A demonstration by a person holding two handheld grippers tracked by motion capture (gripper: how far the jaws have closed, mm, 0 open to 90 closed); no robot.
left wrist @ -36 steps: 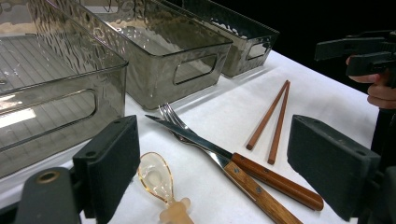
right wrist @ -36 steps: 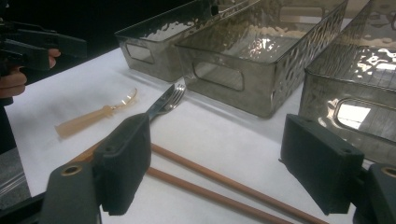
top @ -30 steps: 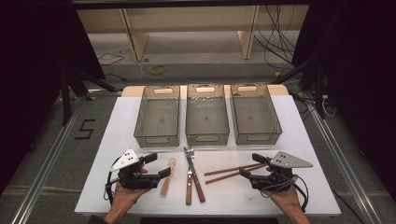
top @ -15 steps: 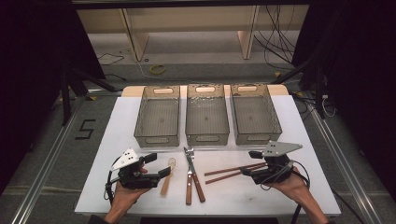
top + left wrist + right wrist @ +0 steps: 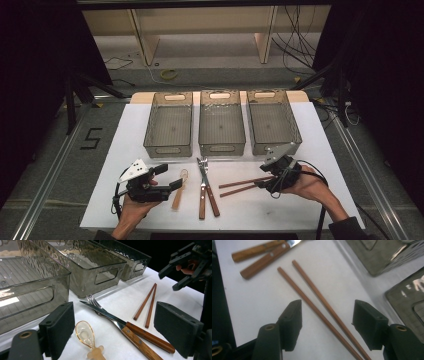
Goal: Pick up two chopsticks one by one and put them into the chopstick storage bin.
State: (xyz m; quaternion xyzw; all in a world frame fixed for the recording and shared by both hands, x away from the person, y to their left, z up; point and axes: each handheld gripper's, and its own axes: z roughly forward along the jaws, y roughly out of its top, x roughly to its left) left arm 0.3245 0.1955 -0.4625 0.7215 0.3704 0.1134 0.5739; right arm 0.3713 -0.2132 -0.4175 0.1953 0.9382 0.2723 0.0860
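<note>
Over the chopsticks [image 5: 322,307] we have brought our right gripper [image 5: 325,322], jaws narrowing around them, not yet gripping, while the left gripper [image 5: 122,327] gapes wide.

**Bystander items on your table**

Three empty grey bins [image 5: 168,127] [image 5: 221,125] [image 5: 272,122] stand in a row at your 12 o'clock. Knife [image 5: 210,190] and fork [image 5: 202,192] lie crossed at 6; amber spoon [image 5: 179,189] just beside them, toward 9.

Bright overhead light on the white table [image 5: 130,140], dark surroundings, glare on the bins [image 5: 82,267], near fingers soft.
</note>
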